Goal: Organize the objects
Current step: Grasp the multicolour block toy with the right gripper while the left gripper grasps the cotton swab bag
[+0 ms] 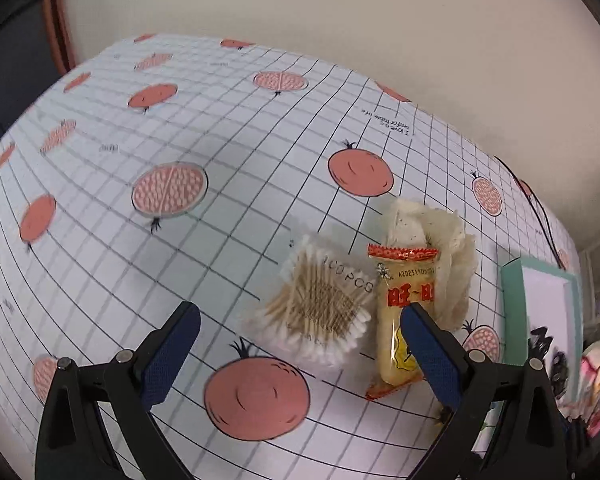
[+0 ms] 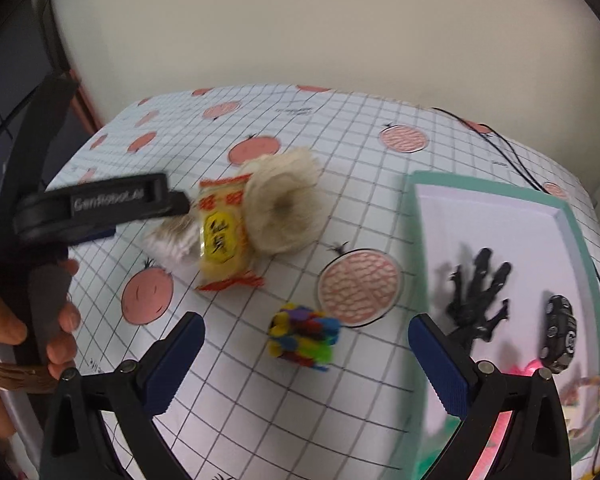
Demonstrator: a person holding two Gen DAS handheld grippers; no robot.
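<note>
In the left wrist view, a clear pack of cotton swabs [image 1: 324, 308] lies on the tablecloth, close in front of my open left gripper [image 1: 300, 316] and in line with the gap between its fingers. A yellow snack packet [image 1: 400, 320] lies right of the pack, partly behind the right fingertip. A cream fluffy scrunchie [image 1: 444, 248] touches the packet. My right gripper [image 2: 306, 324] is open over a small multicoloured bundle [image 2: 304, 338]. The same snack packet [image 2: 224, 236], scrunchie [image 2: 284, 208] and swab pack [image 2: 168, 238] show farther back.
A teal-rimmed white tray [image 2: 500, 216] at the right holds a black claw clip [image 2: 476, 296] and a black toy car [image 2: 560, 332]. A black cable [image 2: 512, 156] runs behind it. A hand [image 2: 60, 320] holds the left gripper's black frame [image 2: 112, 200]. A wall stands behind the table.
</note>
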